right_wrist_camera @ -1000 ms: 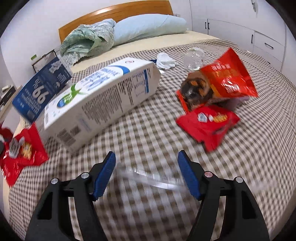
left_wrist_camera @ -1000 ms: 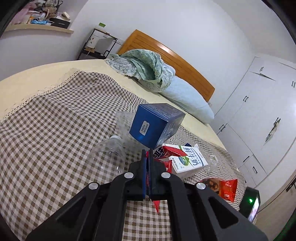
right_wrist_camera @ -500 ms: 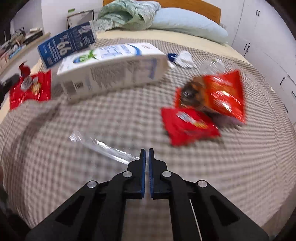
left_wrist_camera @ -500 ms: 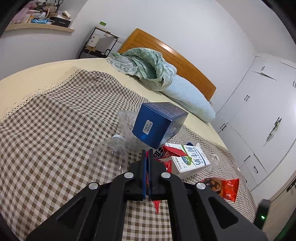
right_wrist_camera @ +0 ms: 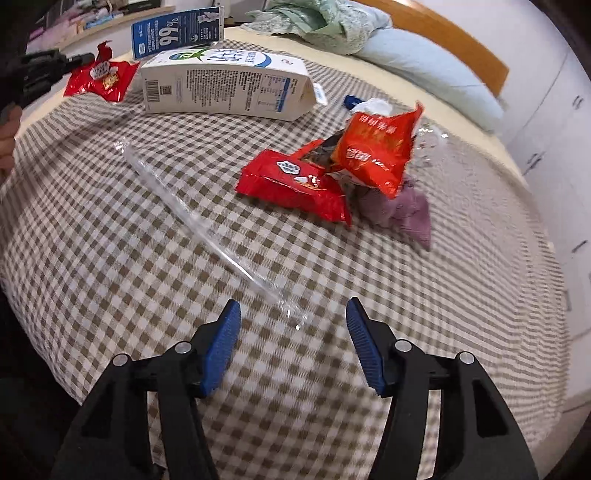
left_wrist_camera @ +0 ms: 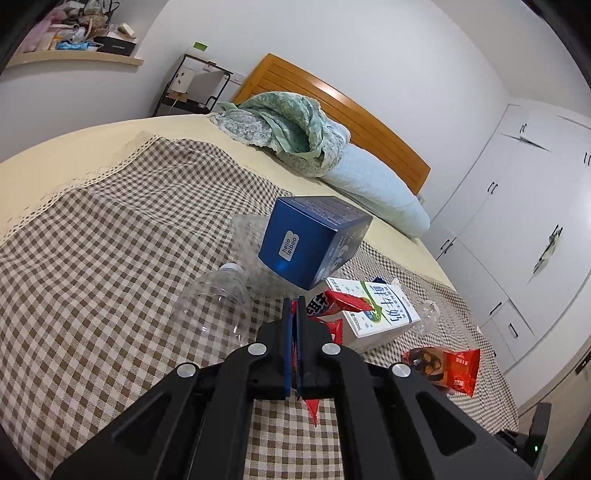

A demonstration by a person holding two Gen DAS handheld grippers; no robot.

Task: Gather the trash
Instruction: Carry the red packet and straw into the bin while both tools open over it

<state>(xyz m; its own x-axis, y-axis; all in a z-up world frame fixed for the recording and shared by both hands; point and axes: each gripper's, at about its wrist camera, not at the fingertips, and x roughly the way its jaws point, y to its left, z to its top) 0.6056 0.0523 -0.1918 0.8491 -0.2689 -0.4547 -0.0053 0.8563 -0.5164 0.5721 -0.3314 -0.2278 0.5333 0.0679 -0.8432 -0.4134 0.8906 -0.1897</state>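
My left gripper (left_wrist_camera: 294, 308) is shut on a torn red snack wrapper (left_wrist_camera: 341, 300) and holds it above the checked cloth. The right wrist view shows the same wrapper (right_wrist_camera: 105, 74) hanging from that gripper (right_wrist_camera: 88, 58) at the far left. My right gripper (right_wrist_camera: 292, 306) points down at the cloth and its jaws are opening. A long clear plastic sleeve (right_wrist_camera: 199, 218) lies flat on the cloth. Its near end sits between the blue fingertips (right_wrist_camera: 231, 314), and neither pad touches it.
A white milk carton (right_wrist_camera: 221, 85), a blue box (right_wrist_camera: 177, 33), two red snack bags (right_wrist_camera: 295, 181), a purple scrap (right_wrist_camera: 410, 210) and a clear bottle (left_wrist_camera: 214, 310) lie on the checked cloth (right_wrist_camera: 110, 258). Pillows and wooden headboard stand behind, white wardrobes at the right.
The right gripper went from open to shut and is open again; it rolled and swung sideways over the cloth. The clear sleeve lies on the cloth. The left gripper kept still.
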